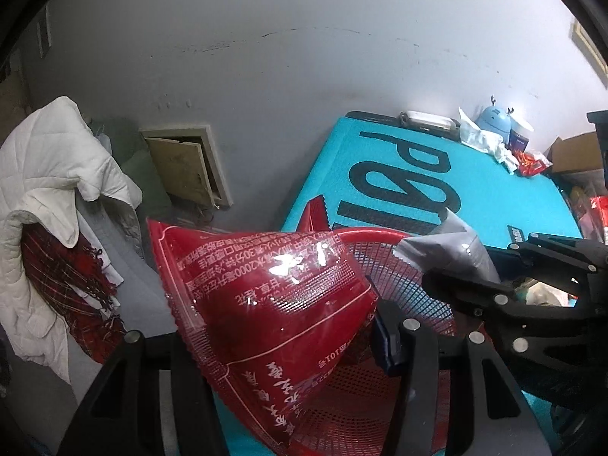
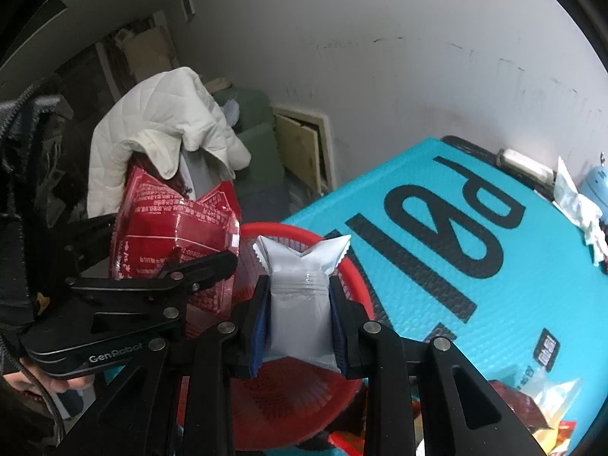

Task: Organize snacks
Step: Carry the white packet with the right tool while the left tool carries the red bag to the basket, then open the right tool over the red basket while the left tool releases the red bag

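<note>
Basket (image 2: 304, 391) on table (image 2: 475, 235), at its near-left end. Big snack bag (image 1: 266, 296) in left hand-held gripper (image 1: 281, 345), above basket's left side. Small snack pouch (image 2: 300, 304) in right hand-held gripper (image 2: 300, 319), over basket middle, just right of big bag. Loose snack packets (image 2: 539, 402) on table right of basket. Tissues (image 1: 490, 140), cup (image 1: 518, 133), box (image 1: 573, 152) at table's far end by wall (image 1: 304, 76). Jacket (image 1: 49, 174) draped left of table, wall hatch (image 1: 186, 163) behind, between jacket and table.
</note>
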